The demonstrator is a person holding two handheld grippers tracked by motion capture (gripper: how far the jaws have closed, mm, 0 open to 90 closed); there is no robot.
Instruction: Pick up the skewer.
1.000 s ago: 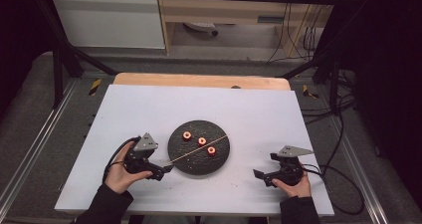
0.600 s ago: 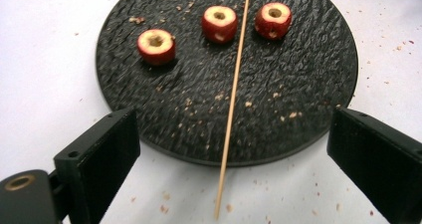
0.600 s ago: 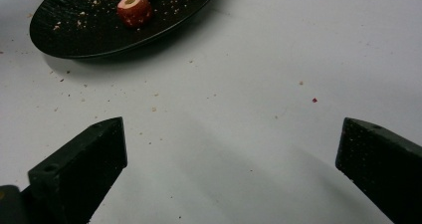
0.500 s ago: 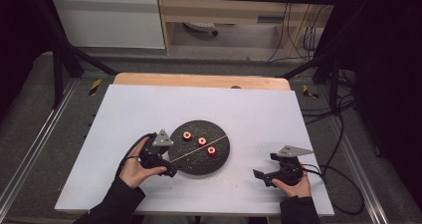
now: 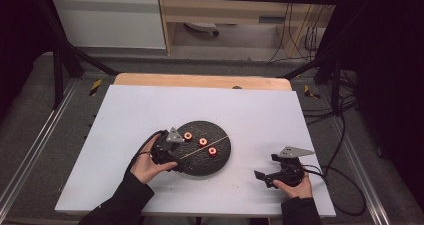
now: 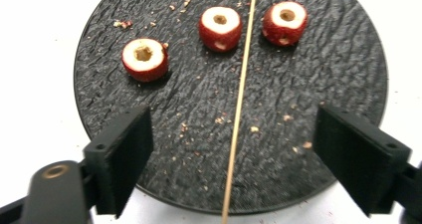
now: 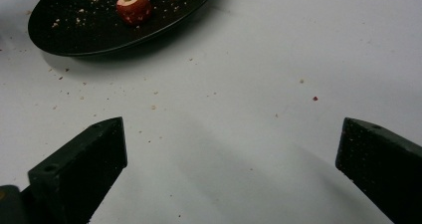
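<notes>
Wide bare white table (image 5: 125, 115) left of the left gripper (image 5: 176, 157), set at the near-left rim of the round black plate (image 5: 220, 160). Jaws just closing yet apart, straddling the thin wooden skewer (image 6: 238, 109) without pressing it. Lying on the plate: one skewer, three cored red fruit pieces (image 6: 145, 59) in a row, plus crumbs. Open tabletop between plate and right gripper (image 5: 267, 177), near the table's front-right edge; jaws spread wide over bare surface, holding nothing.
</notes>
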